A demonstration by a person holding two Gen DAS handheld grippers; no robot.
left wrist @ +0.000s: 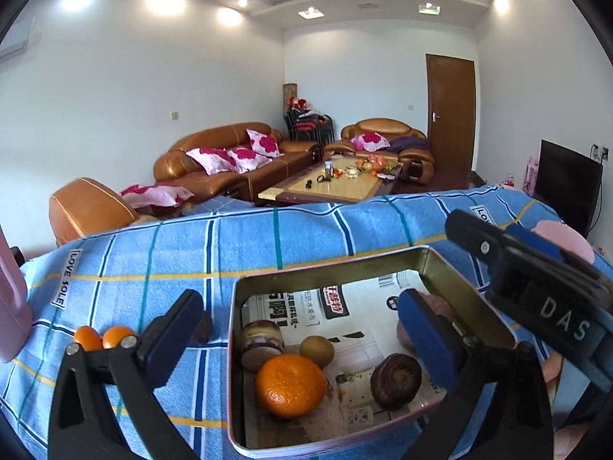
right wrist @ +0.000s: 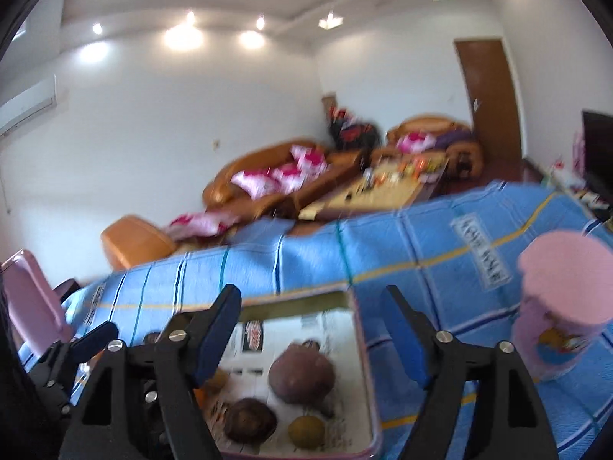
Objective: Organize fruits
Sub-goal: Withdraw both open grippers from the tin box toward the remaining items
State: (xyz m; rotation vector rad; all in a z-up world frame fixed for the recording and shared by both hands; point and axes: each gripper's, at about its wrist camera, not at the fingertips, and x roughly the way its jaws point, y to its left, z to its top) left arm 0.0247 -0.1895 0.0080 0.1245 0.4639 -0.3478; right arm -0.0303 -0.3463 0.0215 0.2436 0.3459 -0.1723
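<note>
Both your tools, left tool (left wrist: 302, 339) and right tool (right wrist: 312, 339), hung apart and empty over the tin (left wrist: 465, 291) (lower frame); crowding risked knocking its rim.

From my left claw's camera I read "LOVE SOLE" on a white label (left wrist: 68, 276) stitched to the blue checked cloth (left wrist: 161, 253), left of centre. "DAS" stands in white letters on my right gripper (left wrist: 564, 320) at the right edge. The newspaper (left wrist: 337, 306) lining the tin (left wrist: 235, 345) carries print too small to read
</note>
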